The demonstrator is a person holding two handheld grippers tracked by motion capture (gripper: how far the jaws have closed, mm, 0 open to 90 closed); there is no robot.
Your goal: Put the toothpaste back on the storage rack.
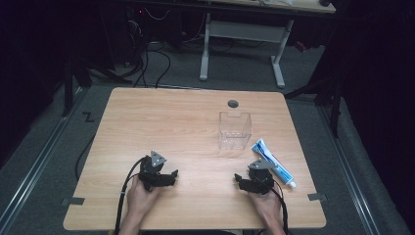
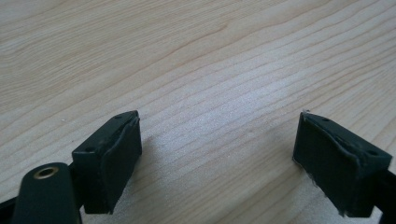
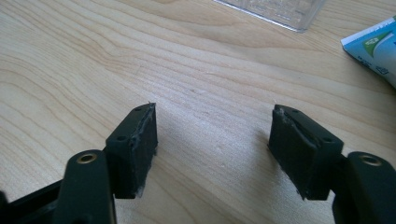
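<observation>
Both grippers rest on the table (image 1: 147, 117), left gripper (image 1: 169, 177) and right gripper (image 1: 240, 180) w/ jaws wide apart, holding nothing. Toothpaste tube (image 1: 272, 163) lies just beside the right gripper, partly hidden behind it; clear box (image 1: 235, 130) stands near, cut off in the right gripper view.

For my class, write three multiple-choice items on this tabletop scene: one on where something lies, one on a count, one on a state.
1. Where does the toothpaste tube lie?
A. inside the clear plastic box
B. on the table, beside the right gripper
C. on the floor

2. How many clear plastic boxes stand on the wooden table?
A. one
B. two
C. three

3. How do the jaws of the left gripper stand?
A. shut on the tube
B. shut on nothing
C. open, with bare wood between them

Key: 1 B, the tube rests on the wood next to the right gripper. 2 A, a single clear plastic box shows. 3 C, the left gripper view shows a wide gap over wood.
</observation>
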